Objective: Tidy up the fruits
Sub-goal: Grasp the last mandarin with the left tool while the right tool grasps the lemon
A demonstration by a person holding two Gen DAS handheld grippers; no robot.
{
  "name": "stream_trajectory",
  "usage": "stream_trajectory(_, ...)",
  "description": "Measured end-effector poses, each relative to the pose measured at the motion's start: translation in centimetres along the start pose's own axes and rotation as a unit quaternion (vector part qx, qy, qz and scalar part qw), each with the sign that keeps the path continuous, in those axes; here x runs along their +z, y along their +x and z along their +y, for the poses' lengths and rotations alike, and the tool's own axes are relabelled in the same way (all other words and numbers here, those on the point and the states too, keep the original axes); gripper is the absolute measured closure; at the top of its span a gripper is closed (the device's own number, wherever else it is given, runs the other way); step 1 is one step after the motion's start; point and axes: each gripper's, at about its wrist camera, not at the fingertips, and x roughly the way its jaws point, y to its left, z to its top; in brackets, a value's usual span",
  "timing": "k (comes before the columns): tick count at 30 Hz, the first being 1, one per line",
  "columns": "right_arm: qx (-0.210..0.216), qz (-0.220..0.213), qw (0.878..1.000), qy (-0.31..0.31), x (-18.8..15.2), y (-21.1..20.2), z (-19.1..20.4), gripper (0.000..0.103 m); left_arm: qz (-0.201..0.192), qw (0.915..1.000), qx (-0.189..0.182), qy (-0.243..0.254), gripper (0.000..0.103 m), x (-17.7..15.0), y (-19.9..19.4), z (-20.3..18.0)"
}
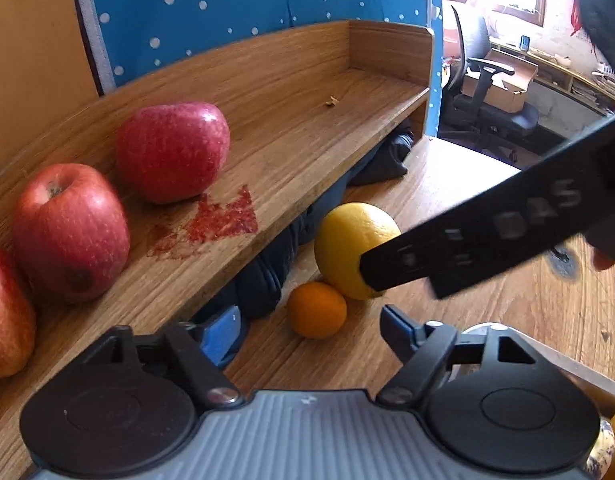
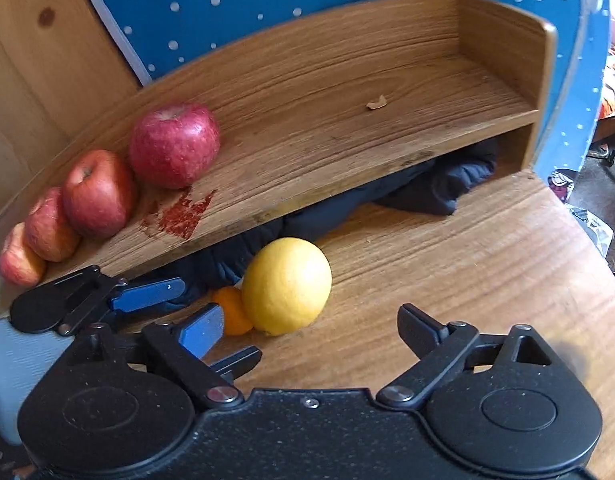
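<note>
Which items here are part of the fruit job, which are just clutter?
Job:
apples lined up on the shelf
lemon on the table
small orange beside it

Clutter:
dark cloth under the shelf
red stain on the shelf
scrap on the shelf
office chair

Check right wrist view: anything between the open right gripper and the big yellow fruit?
Nothing. In the right wrist view only bare wooden tabletop lies between the right gripper and the yellow fruit. The small orange sits at its left side.
</note>
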Motion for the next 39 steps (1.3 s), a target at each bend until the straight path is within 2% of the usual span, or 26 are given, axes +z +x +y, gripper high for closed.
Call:
stream_trajectory(1, 0.000, 0.003, 1.000, 0.001, 0.2, 0.3, 0.0, 0.013, -0.002, 1.0000, -0.003, 0.005, 0.024, -0.1, 0.1, -0.1)
stream_trajectory(5, 0.001, 0.011, 1.000, 0.006, 0.8, 1.5, 0.2, 0.020, 0.001, 0.9999, -0.007, 0.013, 0.039, -0.2, 0.3, -0.3)
stream_trajectory(10, 0.004, 0.016, 1.000, 0.005, 1.2, 2.4, 0.4, 0.027, 0.001, 0.9999, -0.011, 0.009, 0.047, 0.0, 0.7, -0.3)
stream_trajectory(16, 0.012, 0.014, 1.000, 0.004, 1.4, 2.9, 0.6, 0.034, 0.011, 0.9998, -0.015, 0.002, 0.062, 0.1, 1.5, 0.1)
stream_trajectory(24, 0.019, 0.016, 0.999, 0.030, 1.6, 4.0, 0.0, 0.035, 0.017, 0.9997, -0.016, -0.005, 0.064, 0.1, 2.0, 0.2)
stream_trajectory(28, 0.033, 0.009, 0.999, 0.037, 1.6, 3.8, -0.4, 0.043, 0.019, 0.9996, -0.017, -0.011, 0.066, 0.1, 2.2, 0.6)
stream_trajectory(39, 0.035, 0.000, 0.998, 0.048, -0.2, 2.7, -1.4, 0.044, 0.027, 0.9991, -0.005, -0.032, 0.066, -0.3, 1.4, 1.2)
